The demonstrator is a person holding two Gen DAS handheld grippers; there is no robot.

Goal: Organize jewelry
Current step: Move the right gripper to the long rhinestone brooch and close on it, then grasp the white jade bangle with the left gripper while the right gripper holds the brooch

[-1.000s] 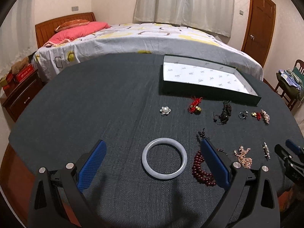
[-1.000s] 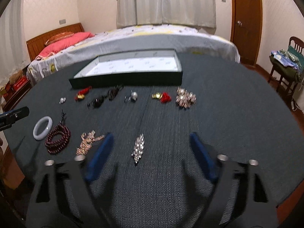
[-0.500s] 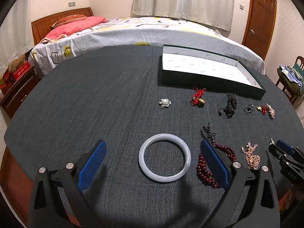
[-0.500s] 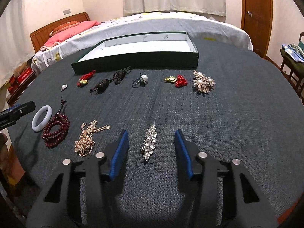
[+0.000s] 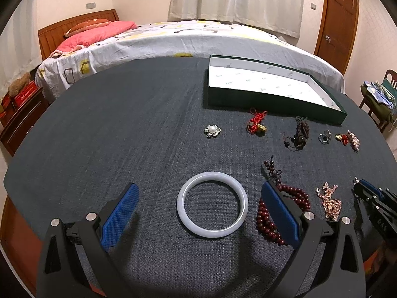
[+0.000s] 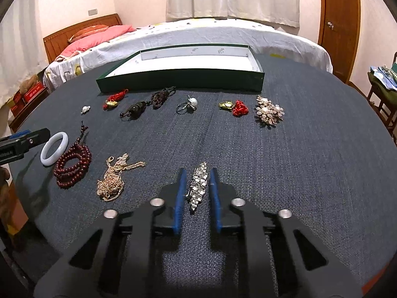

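My left gripper (image 5: 200, 187) stands open low over the table, its blue pads either side of a pale jade bangle (image 5: 184, 211) without touching it. A dark red bead bracelet (image 5: 264, 219) lies partly behind its right finger. In the right wrist view my right gripper (image 6: 198, 171) has its jaws closing tight on a long crystal brooch (image 6: 198, 186) that lies between the pads on the cloth. Just left of it sits a rose-gold chain (image 6: 111, 181). The green box (image 6: 178, 78) with a white lining stands open at the back.
Along the box front lie a small pearl flower pin (image 5: 212, 130), a red knot charm (image 5: 256, 124), a dark cord pendant (image 5: 299, 134), a pearl ring (image 6: 188, 105), a gold and red charm (image 6: 234, 106) and a large pearl brooch (image 6: 269, 113). A bed stands behind the table.
The right gripper's jaws have narrowed from wide apart to close around the crystal brooch and moved in over it. The left gripper has stayed open over the bangle.
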